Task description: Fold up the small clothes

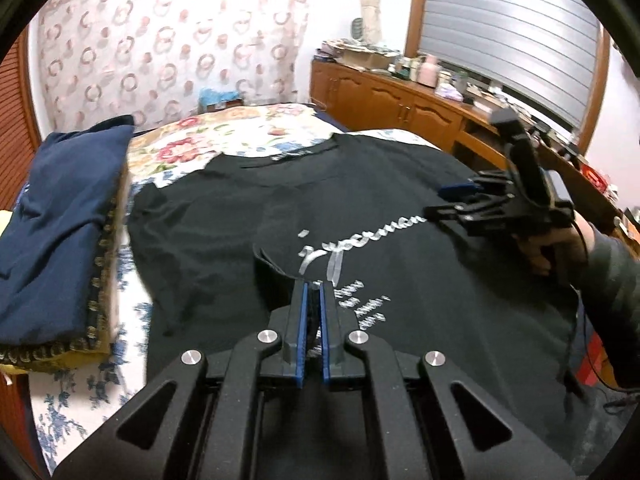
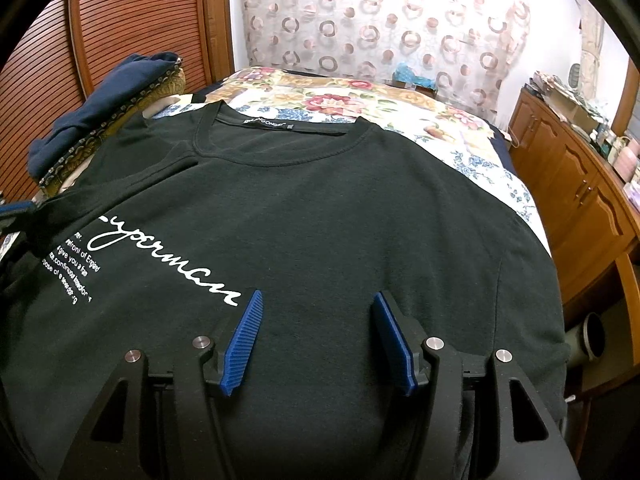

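A black T-shirt (image 2: 320, 208) lies spread on the bed (image 2: 460, 132), its collar toward the far edge. The left gripper (image 1: 314, 300) is closed on a fold of the shirt's sleeve. The right gripper (image 2: 316, 320) hangs over the chest with jaws apart, holding nothing. Navy clothes (image 1: 60, 220) lie on a cushion at the bed's left edge; a wooden cabinet (image 1: 384, 100) stands beside the right edge.

T-shirt (image 2: 320, 208) spread flat on bed (image 2: 460, 128), neck hole toward far end, hem nearest. L sleeve folded in over chest, pinched in left gripper (image 1: 314, 292). Right gripper (image 2: 316, 312) over lower front, jaws apart, just R of print – seen in L view hovering at R edge of shirt. Folded garment (image 1: 60, 208) on cushion (image 1: 102, 280) at L of shirt. Cabinet (image 2: 580, 200) along R of bed; curtain (image 2: 380, 20) behind.
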`<move>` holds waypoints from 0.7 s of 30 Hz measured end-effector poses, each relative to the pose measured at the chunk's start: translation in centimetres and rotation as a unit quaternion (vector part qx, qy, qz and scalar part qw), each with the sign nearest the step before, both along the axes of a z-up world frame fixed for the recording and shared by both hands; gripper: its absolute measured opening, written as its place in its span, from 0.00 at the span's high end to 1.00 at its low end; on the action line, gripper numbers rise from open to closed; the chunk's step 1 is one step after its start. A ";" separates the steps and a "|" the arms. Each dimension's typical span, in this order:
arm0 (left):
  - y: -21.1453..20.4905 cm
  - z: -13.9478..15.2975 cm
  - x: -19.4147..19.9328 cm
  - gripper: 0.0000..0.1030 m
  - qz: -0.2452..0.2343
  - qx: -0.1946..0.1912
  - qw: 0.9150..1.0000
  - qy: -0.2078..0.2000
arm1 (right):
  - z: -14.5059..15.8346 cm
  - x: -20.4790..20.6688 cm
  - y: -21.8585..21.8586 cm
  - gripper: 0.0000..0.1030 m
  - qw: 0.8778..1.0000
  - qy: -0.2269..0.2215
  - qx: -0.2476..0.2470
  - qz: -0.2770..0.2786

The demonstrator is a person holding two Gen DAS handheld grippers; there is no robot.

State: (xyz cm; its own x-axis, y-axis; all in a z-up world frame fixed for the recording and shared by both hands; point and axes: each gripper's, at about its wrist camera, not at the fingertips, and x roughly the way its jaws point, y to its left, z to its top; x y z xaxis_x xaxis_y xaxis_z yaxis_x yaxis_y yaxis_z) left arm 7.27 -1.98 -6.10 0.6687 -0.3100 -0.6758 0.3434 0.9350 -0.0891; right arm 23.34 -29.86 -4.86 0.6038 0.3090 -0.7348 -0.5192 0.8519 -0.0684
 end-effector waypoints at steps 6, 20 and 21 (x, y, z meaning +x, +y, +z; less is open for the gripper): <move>-1.3 -0.8 -0.9 0.94 -0.015 -0.001 1.000 0.012 | 0.0 0.0 -0.1 0.42 1.000 0.000 0.000 0.000; -2.2 -2.4 -1.8 0.94 -0.023 0.001 0.999 0.035 | 0.0 0.0 -0.1 0.41 1.000 -0.001 0.001 0.001; -2.1 -2.4 -1.8 0.94 -0.021 0.000 0.999 0.035 | 0.0 0.0 -0.1 0.41 1.000 -0.002 0.001 0.001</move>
State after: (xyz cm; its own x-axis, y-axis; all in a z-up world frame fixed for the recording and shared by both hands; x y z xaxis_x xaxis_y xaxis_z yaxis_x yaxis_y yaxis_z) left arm 5.46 -4.11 -8.45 0.6069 -0.3368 -0.7199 0.3752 0.9199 -0.1141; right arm 23.35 -29.98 -4.88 0.6051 0.3121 -0.7324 -0.5214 0.8505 -0.0683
